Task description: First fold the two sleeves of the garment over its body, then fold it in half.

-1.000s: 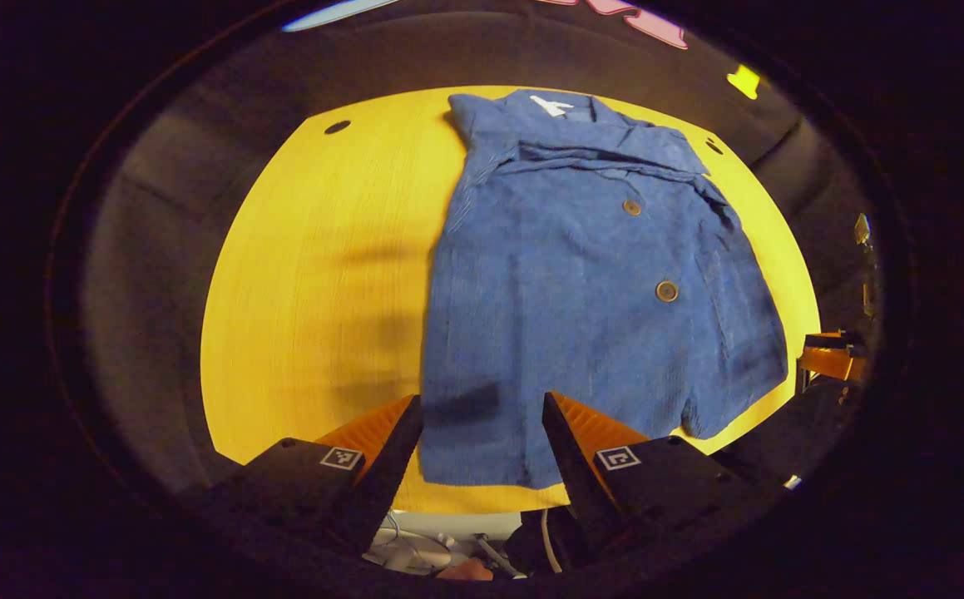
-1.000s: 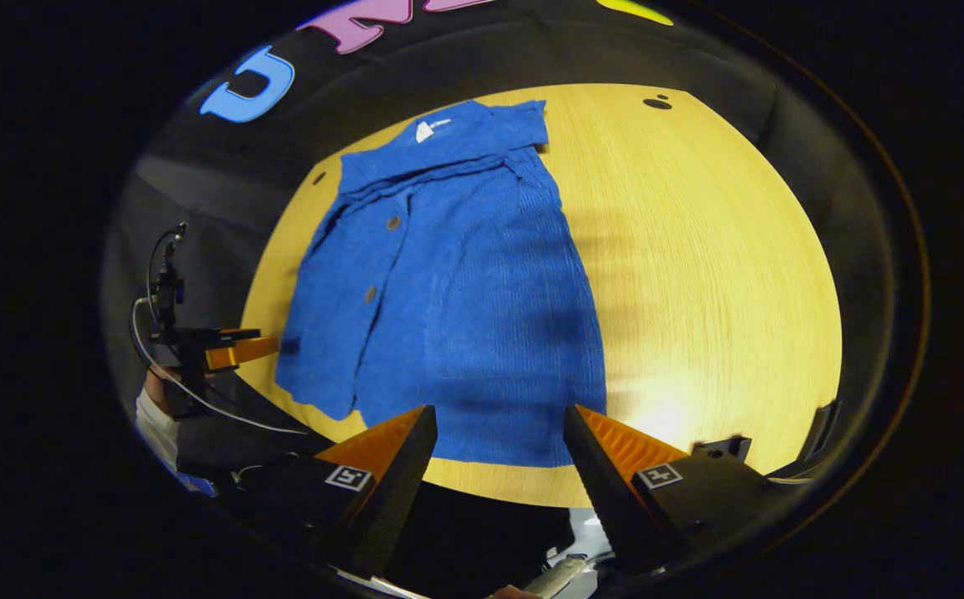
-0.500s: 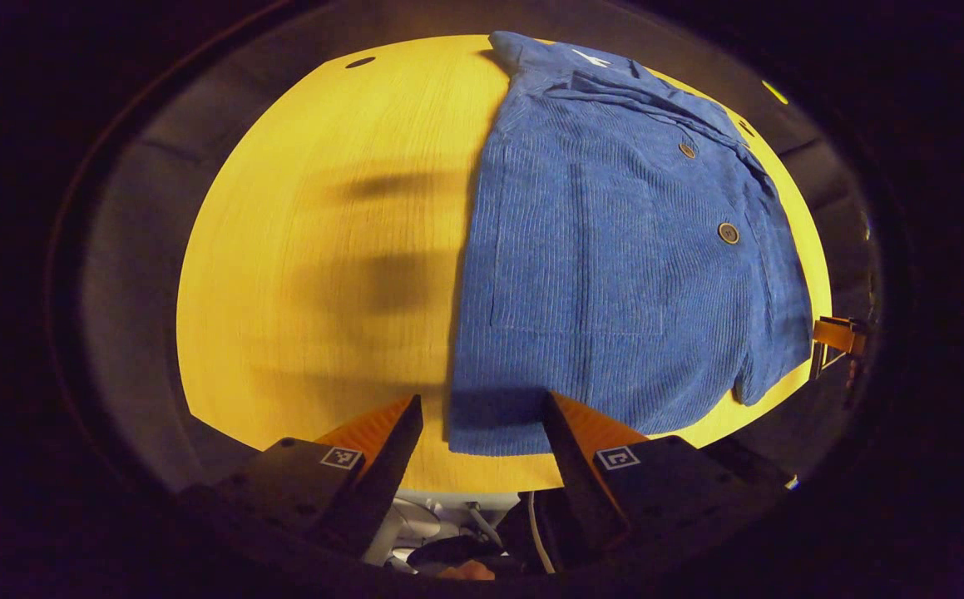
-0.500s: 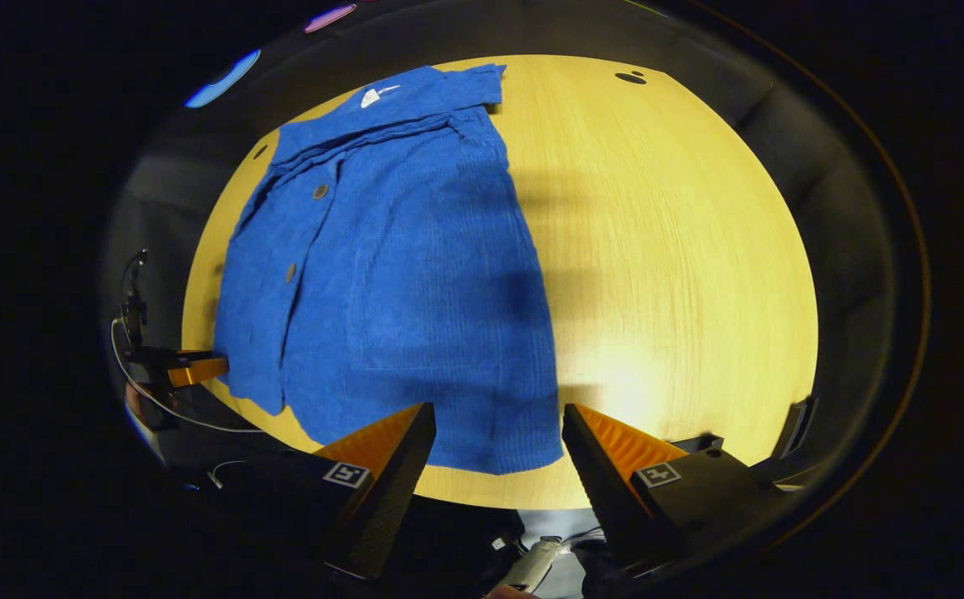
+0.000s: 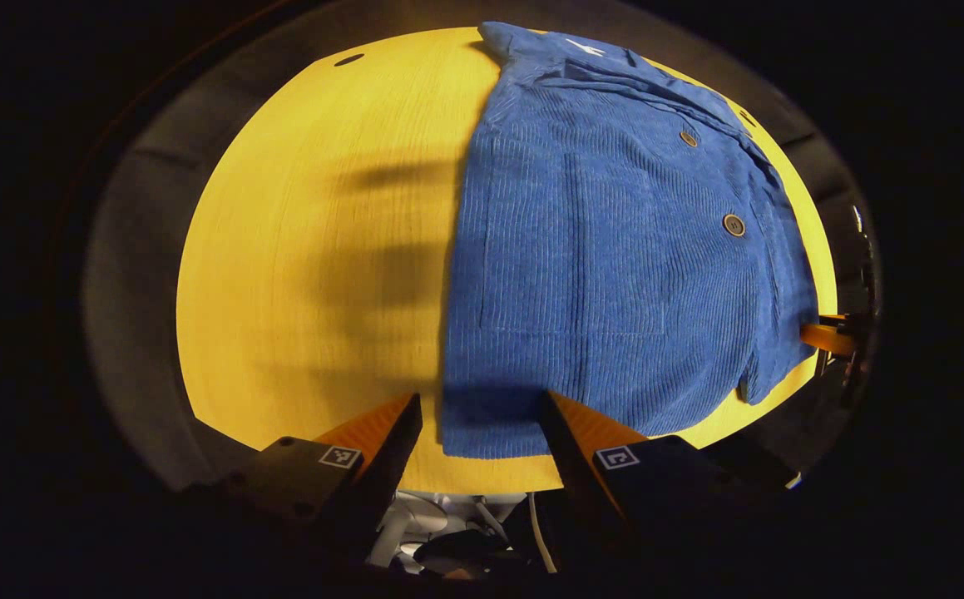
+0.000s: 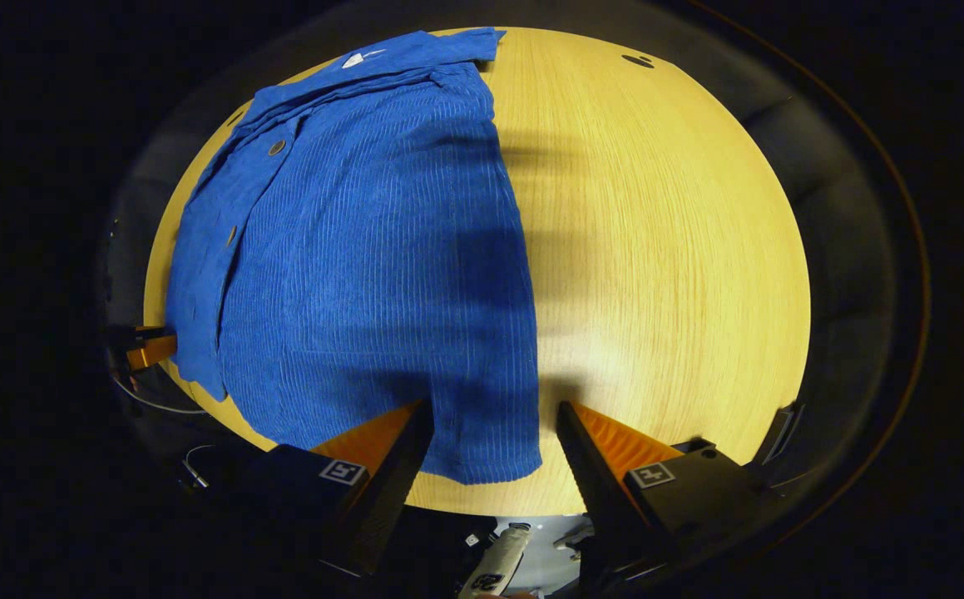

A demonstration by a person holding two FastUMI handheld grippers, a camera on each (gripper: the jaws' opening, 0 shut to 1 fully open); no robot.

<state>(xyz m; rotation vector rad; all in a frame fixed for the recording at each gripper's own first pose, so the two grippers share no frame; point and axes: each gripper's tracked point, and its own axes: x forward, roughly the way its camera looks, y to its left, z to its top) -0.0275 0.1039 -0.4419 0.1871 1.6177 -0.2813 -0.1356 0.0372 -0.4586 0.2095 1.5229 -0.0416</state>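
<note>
Both open, empty claws, left claw (image 5: 480, 416) and right claw (image 6: 494, 420), hover at the blue jacket's (image 5: 606, 249) hem corners on the bench (image 5: 307, 249); pinching only the top layer could undo the folded sleeves.

Round wooden table (image 5: 299, 249), pale yellow with fine straight grain and small dark holes near its far rim. A blue corduroy garment (image 5: 615, 249) lies flat on it, collar at the far edge, hem at the near edge, buttons facing up.

The right gripper (image 6: 490, 416), fingers apart, hovers over the blue garment's (image 6: 365, 249) near hem corner on the table (image 6: 664, 249).
</note>
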